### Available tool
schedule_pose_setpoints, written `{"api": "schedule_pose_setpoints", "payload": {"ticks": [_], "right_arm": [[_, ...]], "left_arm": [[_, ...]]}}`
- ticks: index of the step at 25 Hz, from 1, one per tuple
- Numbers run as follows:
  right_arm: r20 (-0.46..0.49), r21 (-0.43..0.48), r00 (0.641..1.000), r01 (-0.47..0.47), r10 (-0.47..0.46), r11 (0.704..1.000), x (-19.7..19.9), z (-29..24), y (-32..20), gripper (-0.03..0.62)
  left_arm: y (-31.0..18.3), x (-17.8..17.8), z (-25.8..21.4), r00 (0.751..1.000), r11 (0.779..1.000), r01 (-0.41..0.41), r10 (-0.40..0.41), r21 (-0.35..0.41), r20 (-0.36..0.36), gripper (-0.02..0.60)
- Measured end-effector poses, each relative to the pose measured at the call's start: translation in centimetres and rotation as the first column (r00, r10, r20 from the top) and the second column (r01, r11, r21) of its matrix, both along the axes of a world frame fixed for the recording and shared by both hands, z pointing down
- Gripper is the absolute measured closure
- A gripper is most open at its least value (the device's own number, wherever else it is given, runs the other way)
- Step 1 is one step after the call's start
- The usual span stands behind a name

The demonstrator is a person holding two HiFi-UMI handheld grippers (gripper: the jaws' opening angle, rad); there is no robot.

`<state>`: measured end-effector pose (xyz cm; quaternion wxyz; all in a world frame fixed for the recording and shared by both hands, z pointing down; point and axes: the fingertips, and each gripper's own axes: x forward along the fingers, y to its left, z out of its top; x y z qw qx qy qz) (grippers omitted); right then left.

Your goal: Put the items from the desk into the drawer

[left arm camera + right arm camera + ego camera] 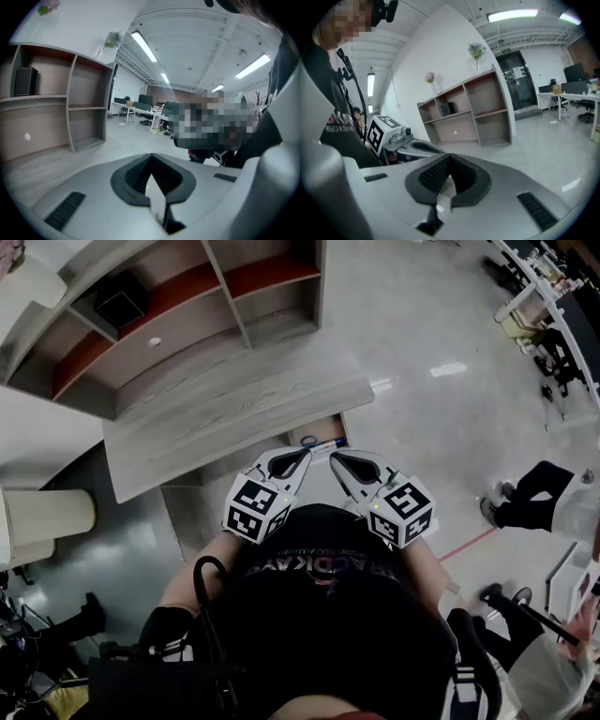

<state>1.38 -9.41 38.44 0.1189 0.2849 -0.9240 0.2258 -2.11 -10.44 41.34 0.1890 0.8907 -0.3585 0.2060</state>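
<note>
In the head view both grippers are raised close to the person's chest, tips pointing toward the grey wooden desk (234, 418). My left gripper (306, 455) and my right gripper (335, 458) sit side by side, both shut with nothing between the jaws. Just past their tips, at the desk's near edge, a brown open drawer (302, 434) shows. A white marker with blue ends (325, 445) lies over it; whether it rests inside I cannot tell. The left gripper view (150, 155) and the right gripper view (449, 156) each show the jaws meeting on nothing.
A shelf unit (187, 315) stands behind the desk, with a black box (120, 301) on it. A cream chair (47, 517) is at the left. Another person (534, 493) stands on the floor to the right. The left gripper's marker cube (380, 132) shows in the right gripper view.
</note>
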Motion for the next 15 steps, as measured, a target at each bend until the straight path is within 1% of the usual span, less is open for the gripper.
{"api": "schedule_pose_setpoints", "payload": {"ticks": [4,10,15], "right_arm": [[-0.002,-0.015,1.0,0.011,-0.011,1.0,-0.5,0.3,0.0,0.583],[0.011,-0.048,1.0,0.014,-0.013,0.999,-0.5,0.9,0.1,0.583],[0.003,-0.052,1.0,0.02,-0.02,0.998,-0.5,0.9,0.4,0.583]], "left_arm": [[0.1,-0.1,0.2,1.0,1.0,-0.005,0.005,-0.005,-0.004,0.569],[0.2,-0.2,0.9,1.0,0.999,-0.001,0.001,-0.032,-0.011,0.571],[0.6,0.1,1.0,1.0,0.999,-0.011,0.01,-0.043,-0.016,0.571]]}}
